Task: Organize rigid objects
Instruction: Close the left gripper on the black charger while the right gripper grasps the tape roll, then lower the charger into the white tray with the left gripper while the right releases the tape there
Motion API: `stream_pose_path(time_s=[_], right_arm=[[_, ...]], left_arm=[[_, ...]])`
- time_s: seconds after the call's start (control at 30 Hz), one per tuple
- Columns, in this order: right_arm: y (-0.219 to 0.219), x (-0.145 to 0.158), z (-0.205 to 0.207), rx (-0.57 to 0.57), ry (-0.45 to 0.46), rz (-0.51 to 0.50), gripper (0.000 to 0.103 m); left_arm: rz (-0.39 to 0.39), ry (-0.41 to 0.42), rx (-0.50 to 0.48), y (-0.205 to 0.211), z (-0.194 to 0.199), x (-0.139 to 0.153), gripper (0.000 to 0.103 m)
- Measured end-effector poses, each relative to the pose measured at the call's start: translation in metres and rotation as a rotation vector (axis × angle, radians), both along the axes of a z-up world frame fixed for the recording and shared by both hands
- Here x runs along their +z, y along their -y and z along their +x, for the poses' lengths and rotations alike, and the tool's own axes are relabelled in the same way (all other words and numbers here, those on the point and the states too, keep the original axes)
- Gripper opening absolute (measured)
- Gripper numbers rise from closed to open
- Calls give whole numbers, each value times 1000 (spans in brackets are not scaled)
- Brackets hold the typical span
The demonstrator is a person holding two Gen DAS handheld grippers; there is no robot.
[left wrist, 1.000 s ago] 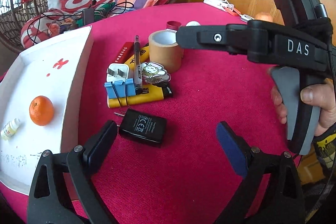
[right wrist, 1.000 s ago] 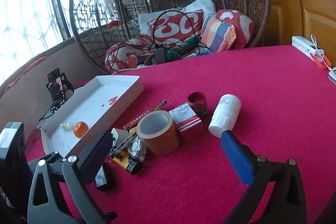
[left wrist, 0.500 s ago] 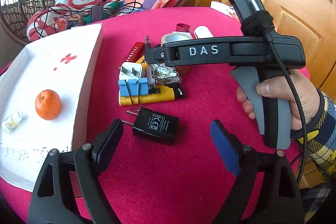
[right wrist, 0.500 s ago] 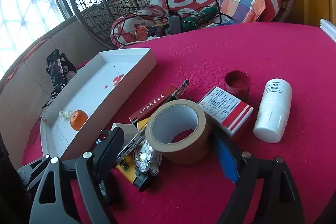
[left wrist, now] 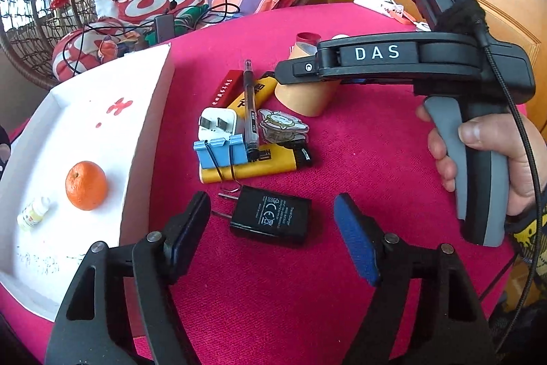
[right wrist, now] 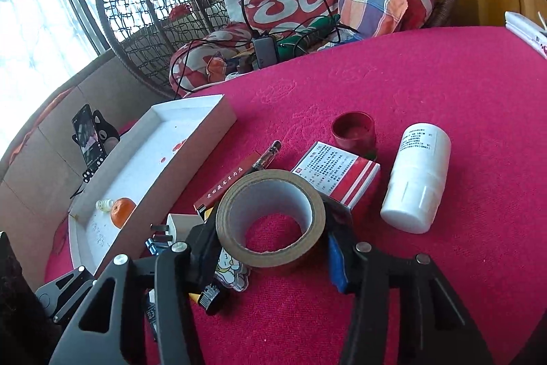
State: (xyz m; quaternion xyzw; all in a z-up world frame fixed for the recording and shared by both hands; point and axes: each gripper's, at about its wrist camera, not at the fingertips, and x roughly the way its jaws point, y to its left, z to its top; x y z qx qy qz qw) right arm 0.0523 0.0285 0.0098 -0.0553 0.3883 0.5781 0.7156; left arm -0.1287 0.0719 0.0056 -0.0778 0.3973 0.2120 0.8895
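Right now my right gripper has its two fingers down on either side of the brown roll of packing tape, which lies flat on the crimson tablecloth. Its jaws have just been closing around the roll; the black pad looks to be against the wall at nine o'clock, but whether the blue pad at three o'clock presses yet I cannot tell. I took it across its width, I think, because the round wall gives two firm faces.

My left gripper hangs narrowed but not gripping, its jaws having just been closing, with the black plug-in charger lying between the fingertips and untouched. I judge that to be my next pick.

Out from the tape at one o'clock sits a red-and-white printed carton, touching it; a white plastic bottle lies on its side at three o'clock, and a small red cup stands beyond the carton. At nine o'clock the pile holds a white plug, a blue binder clip, a dark pen and a yellow lighter.

Further at nine o'clock stands the white cardboard tray, holding an orange mandarin and a tiny dropper bottle. That tray is probably where the tape belongs.
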Motion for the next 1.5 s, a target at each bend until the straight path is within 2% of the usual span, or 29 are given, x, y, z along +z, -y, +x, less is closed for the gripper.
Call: stream_pose_path(time_s=[0.07, 0.1, 0.13, 0.3, 0.5, 0.77, 1.0, 1.23, 1.5], right_arm=[[-3, 0, 1, 0, -4, 2, 52], [-3, 0, 1, 0, -5, 3, 52], [-3, 0, 1, -1, -7, 4, 52], [0, -1, 2, -2, -20, 16, 52], [13, 7, -5, -10, -20, 53, 52], [28, 41, -18, -12, 12, 131, 52], [23, 58, -40, 32, 54, 154, 52], [-1, 68, -65, 94, 111, 138, 52], [-36, 68, -102, 188, 158, 106, 52]], left_arm=[[19, -25, -12, 1, 6, -3, 76], [23, -37, -22, 3, 8, -5, 66], [23, -43, -35, 5, 9, -6, 62], [52, -27, -52, 14, 4, -2, 62], [37, 24, -40, 16, -3, 8, 62], [54, 128, -17, 16, -20, 37, 62], [66, 201, 69, -10, -47, 55, 62], [58, 256, 206, -57, -78, 67, 62], [21, 280, 390, -112, -123, 61, 62]])
